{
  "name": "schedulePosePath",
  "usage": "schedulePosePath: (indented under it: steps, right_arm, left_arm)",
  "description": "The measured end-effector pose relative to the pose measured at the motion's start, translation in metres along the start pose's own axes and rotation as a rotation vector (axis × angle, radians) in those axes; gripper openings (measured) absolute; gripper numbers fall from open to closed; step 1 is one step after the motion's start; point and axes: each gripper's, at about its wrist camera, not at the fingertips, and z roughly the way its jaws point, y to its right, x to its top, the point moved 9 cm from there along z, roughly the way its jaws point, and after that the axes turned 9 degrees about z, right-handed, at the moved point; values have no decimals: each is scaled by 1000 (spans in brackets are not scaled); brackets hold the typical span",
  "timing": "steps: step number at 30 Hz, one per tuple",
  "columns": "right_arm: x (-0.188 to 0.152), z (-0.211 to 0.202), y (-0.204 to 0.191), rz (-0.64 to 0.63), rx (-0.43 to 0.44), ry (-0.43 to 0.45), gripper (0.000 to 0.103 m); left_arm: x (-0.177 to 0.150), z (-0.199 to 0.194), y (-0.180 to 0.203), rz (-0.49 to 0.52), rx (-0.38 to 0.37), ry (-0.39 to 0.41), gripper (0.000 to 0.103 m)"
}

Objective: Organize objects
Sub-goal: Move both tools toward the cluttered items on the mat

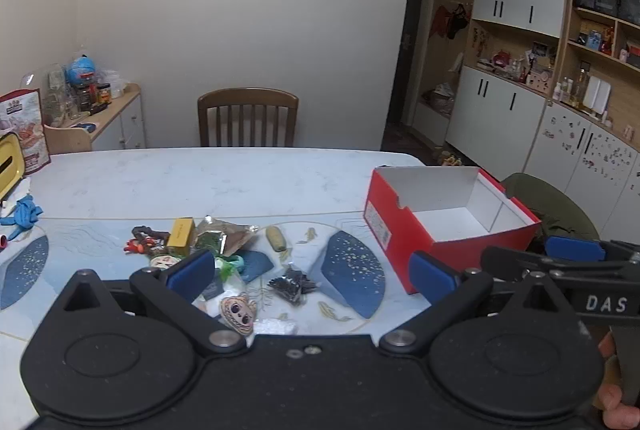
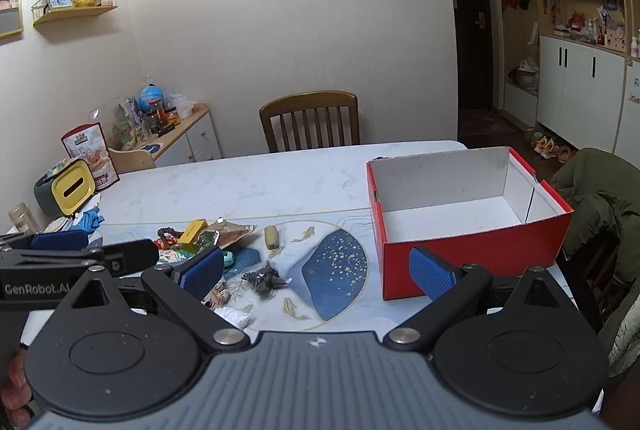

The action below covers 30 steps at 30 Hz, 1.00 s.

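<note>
White letters "DAS" stand on the black body of the right gripper (image 1: pixel 576 250), beside the red box (image 1: pixel 452 226). "GenRobot.AI" is printed on the left gripper (image 2: pixel 60 250), left of that box.

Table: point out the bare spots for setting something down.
Free: the marble stretch of table between the wooden chair and the clutter; the empty red box. Crowded: the placemat from yellow box to black clips.

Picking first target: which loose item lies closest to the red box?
The black clip pile; the tan oblong piece sits slightly farther from the box, the rest farther left.
</note>
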Motion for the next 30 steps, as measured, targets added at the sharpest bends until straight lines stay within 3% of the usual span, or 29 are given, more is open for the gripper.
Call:
schedulePosePath:
  steps: [17, 30]
  right_arm:
    - [7, -11, -8, -38, 24, 63, 100]
    - [7, -11, -13, -59, 43, 61, 100]
  left_arm:
    - [7, -7, 3, 4, 24, 35, 103]
    - [5, -13, -2, -18, 57, 42, 103]
